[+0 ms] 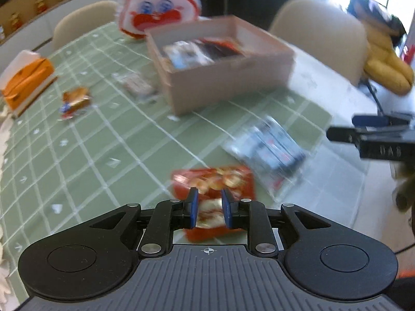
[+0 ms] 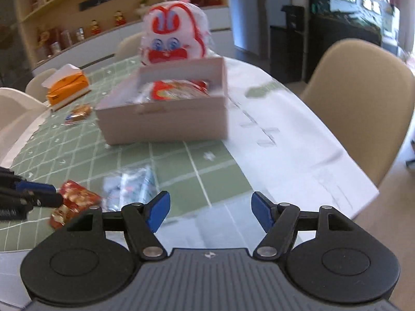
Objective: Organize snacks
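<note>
Desk [image 1: 77,160] w/ green grid-pattern cloth; white sheet over its right part. 1 open pinkish cardboard box [image 1: 223,83], rectangular, several glossy snack packs inside, exact count unclear (blur). Loose on cloth: 1 red foil snack pack [image 1: 233,178] near edge, 1 clear/blue crinkly pack [image 1: 269,150] just beside it, 1 small gold-orange wrapped snack [image 1: 76,101] far left, 1 pale pack [image 1: 136,85] beside box's left wall, blurred. 1 orange tissue box [image 1: 26,83] at left. 1 white/red plush bag [image 1: 158,2] behind box. 2 beige round-back chairs seen from the left wrist cam. Left gripper [image 1: 208,210]: blue fingers narrow, red pack between them, pads not clearly pressing it. Right gripper [image 2: 210,213]: fingers wide, nothing between, over the desk's near edge.
</note>
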Tool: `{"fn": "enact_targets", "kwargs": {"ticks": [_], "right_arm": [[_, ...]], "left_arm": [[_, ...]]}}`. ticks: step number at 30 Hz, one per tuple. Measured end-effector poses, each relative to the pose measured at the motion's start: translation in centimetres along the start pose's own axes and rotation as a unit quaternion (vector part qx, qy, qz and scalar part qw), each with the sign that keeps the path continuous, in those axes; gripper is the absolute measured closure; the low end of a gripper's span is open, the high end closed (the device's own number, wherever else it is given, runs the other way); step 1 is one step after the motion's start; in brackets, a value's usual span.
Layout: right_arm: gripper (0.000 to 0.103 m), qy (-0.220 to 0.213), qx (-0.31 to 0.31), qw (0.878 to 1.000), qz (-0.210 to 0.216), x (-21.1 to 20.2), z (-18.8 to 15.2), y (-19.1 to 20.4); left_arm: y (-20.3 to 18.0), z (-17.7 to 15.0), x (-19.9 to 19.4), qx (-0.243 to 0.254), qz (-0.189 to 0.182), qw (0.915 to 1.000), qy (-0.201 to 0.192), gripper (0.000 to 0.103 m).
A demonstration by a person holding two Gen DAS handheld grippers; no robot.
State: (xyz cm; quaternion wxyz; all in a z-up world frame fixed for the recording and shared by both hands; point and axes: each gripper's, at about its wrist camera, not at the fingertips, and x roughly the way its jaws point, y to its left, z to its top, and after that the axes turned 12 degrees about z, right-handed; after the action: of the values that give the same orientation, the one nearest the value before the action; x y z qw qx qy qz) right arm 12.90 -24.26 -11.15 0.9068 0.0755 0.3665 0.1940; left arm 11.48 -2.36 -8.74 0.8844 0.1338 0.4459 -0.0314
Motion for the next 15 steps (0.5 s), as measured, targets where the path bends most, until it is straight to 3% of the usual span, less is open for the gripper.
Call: {"fn": "enact_targets", "kwargs": {"ticks": [1,3,4,8,11,15], "right_arm": [[0.033,0.001,0.005,1.0,-0.002,0.1,-0.2,-0.3],[0.033,0.005,0.01,1.0,-0.007,0.2,-0.7,-0.9],[0.033,0.006,0.014,1.0,-0.009,0.1,-0.8,-1.2],[0.033,0.011,0.03,0.999,-0.008,0.7,-1.4,-1.7],[0.033,0.006,0.027,1.0,-0.011,0.7,-1.5,-1.7],[0.032,0.001,0.02,1.0,-0.012,0.7,-1.8,-1.6]], "left_arm": [[-0.7,-0.2,-0.2,0.009,0.002,0.9999,-0.01,0.072],[-1.6,-0.3,-0.4,0.027,0.0,0.9995,-0.013,0.051],[-2.1,-0.3,-0.4,0.034,-0.009,0.9993,-0.011,0.051],[-2.9,-0.4,-0.4,0.045,-0.029,0.9985,-0.009,0.031],[-1.2,-0.1,-0.2,-0.02,-0.049,0.9986,-0.003,0.036],[1.4,0.3,-0.2,-0.09,-0.004,0.9958,-0.016,0.037]]}}
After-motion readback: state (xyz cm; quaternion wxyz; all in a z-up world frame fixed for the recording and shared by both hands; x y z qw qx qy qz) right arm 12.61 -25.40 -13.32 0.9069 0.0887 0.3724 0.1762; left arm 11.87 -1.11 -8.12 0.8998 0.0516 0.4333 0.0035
